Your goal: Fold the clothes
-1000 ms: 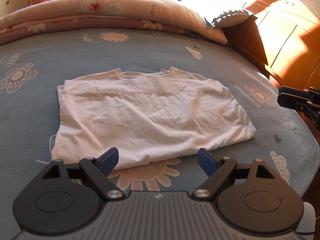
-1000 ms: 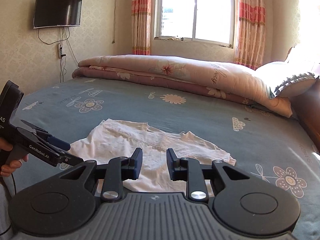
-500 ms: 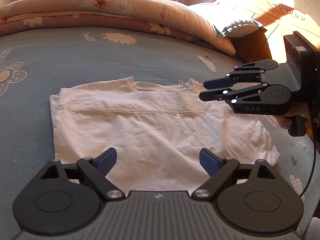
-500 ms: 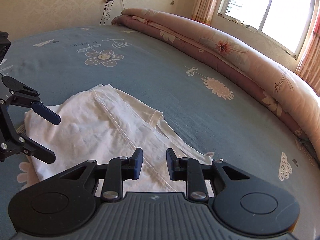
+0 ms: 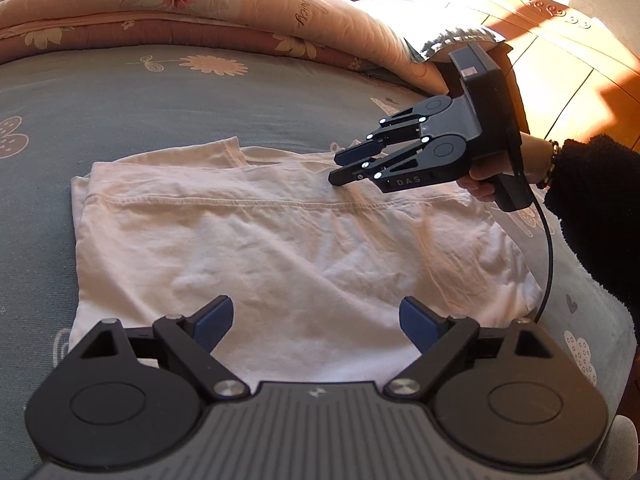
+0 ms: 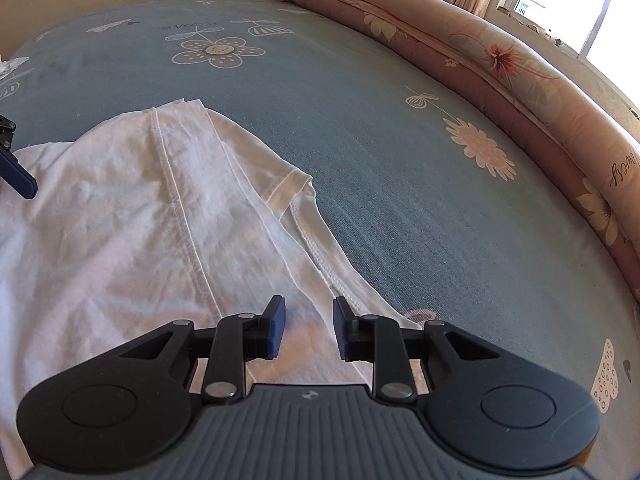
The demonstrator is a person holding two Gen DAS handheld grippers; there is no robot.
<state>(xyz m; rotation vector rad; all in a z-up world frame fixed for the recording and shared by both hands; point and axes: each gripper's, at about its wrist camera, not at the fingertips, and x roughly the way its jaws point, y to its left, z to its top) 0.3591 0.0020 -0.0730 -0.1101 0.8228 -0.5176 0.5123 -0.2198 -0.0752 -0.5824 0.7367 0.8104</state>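
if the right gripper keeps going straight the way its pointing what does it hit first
Most likely the white shirt: the right gripper, jaws slightly apart, tilts down over the folded edge near the collar. Beyond lies bare blue bedsheet. Height above the cloth is unclear.

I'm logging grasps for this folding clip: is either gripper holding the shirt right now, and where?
Nothing is held. The left gripper is wide open above the white shirt; the right gripper hovers open near its collar.
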